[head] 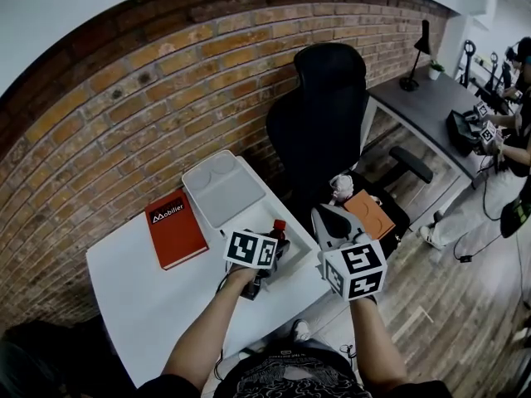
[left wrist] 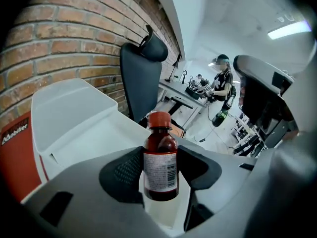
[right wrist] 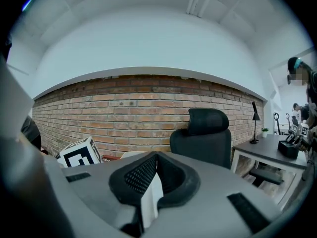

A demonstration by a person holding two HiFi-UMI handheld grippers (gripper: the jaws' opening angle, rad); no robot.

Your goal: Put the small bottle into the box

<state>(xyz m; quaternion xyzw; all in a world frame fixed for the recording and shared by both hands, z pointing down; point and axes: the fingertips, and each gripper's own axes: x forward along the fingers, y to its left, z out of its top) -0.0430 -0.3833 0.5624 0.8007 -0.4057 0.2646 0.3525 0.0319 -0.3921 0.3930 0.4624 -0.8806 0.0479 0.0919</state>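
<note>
The small bottle (left wrist: 159,162) is brown with a red cap and a white label. It stands upright between the pads of my left gripper (left wrist: 159,175), which is shut on it. In the head view the small bottle (head: 277,229) and the left gripper (head: 271,247) are over the white table's right edge, just right of the box. The box (head: 228,191) is a pale grey open tray with its lid folded back, and it lies ahead and left of the bottle as the box (left wrist: 74,118). My right gripper (head: 326,219) is off the table's right side, with the right gripper (right wrist: 156,170) shut on nothing.
A red book (head: 175,227) lies on the white table (head: 141,297) left of the box. A black office chair (head: 323,114) stands behind the table, with an orange item (head: 369,212) on its seat. A grey desk (head: 423,106) and a person (head: 514,139) are at far right.
</note>
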